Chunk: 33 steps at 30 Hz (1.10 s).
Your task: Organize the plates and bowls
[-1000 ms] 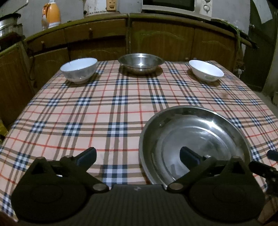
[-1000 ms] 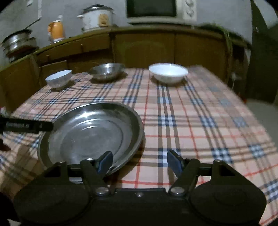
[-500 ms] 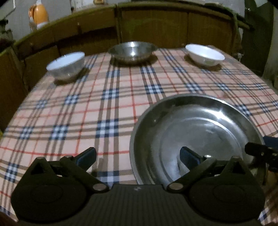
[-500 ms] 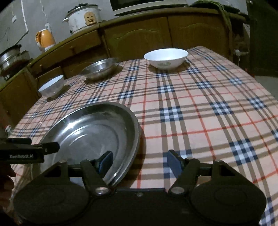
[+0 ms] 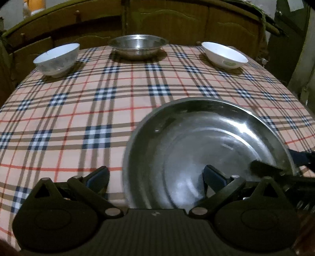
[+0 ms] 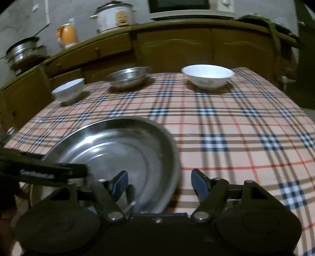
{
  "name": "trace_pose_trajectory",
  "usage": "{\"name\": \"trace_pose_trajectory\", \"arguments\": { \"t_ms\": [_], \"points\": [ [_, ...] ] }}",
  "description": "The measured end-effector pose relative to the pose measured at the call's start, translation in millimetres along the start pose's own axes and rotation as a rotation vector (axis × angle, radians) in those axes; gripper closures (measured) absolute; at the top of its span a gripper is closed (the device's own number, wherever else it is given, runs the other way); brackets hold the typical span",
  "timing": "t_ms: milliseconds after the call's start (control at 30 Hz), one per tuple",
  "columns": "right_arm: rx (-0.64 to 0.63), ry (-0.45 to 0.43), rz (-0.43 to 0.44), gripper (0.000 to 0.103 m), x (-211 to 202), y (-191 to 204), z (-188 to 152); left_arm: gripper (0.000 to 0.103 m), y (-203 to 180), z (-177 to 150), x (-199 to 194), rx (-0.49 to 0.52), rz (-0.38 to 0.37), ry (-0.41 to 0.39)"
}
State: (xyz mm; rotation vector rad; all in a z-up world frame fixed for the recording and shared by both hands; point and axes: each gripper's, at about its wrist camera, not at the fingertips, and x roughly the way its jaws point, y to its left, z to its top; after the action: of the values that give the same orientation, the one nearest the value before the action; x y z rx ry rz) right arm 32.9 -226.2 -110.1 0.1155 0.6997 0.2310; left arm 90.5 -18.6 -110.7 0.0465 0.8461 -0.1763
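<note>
Nearest in both wrist views: two pairs of black fingers, spread wide, clamped on nothing. Left gripper (image 5: 155, 177) straddling the near-left rim of the large steel plate (image 5: 208, 149) at lower right of its frame — one blue pad over the checked tablecloth (image 5: 78, 110), the other over the plate's floor, no contact that can be made out. Right gripper (image 6: 159, 182) mirroring that at the bottom of its frame, left pad above the plate's inside, right pad out over the cloth, the rim running between; jaws just widened a touch, with only that rim between them and not pressed. Each tool also visible in the other's view as a dark bar crossing the plate's edge.

Judged step: approach to the big plate from both sides, grasp not yet made. Next move likely calls for sinking each pair a little lower so the thin lip sits squarely between pads, then closing evenly — a shallow, slick metal edge, apt to slide or tip if one side bites first.

Farther up, along the table's far edge: small white bowl (image 5: 56, 59) at upper left, steel bowl (image 5: 138, 46) top centre, wide white bowl (image 5: 224, 55) upper right, all well apart and untouched. Beyond, wooden cabinets (image 6: 177, 47) and a rice cooker (image 6: 114, 16).
</note>
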Motion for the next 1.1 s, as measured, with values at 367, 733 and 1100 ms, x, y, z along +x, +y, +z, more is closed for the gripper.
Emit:
{"name": "trace_pose_trajectory", "arguments": {
  "t_ms": [367,733,1100],
  "points": [
    [0.036,0.011,-0.006,0.049,1.8,-2.5,7.8,0.01,-7.7,2.4,-1.2,0.009,-0.017,0.009],
    [0.06,-0.032,-0.043,0.051,-15.9,-16.5,14.6,0.033,-11.2,11.1,-13.0,-0.018,-0.076,-0.03],
    [0.088,-0.107,-0.087,0.051,-56.2,-34.6,45.0,0.034,-35.2,41.5,-38.4,0.017,-0.119,-0.074]
  ]
}}
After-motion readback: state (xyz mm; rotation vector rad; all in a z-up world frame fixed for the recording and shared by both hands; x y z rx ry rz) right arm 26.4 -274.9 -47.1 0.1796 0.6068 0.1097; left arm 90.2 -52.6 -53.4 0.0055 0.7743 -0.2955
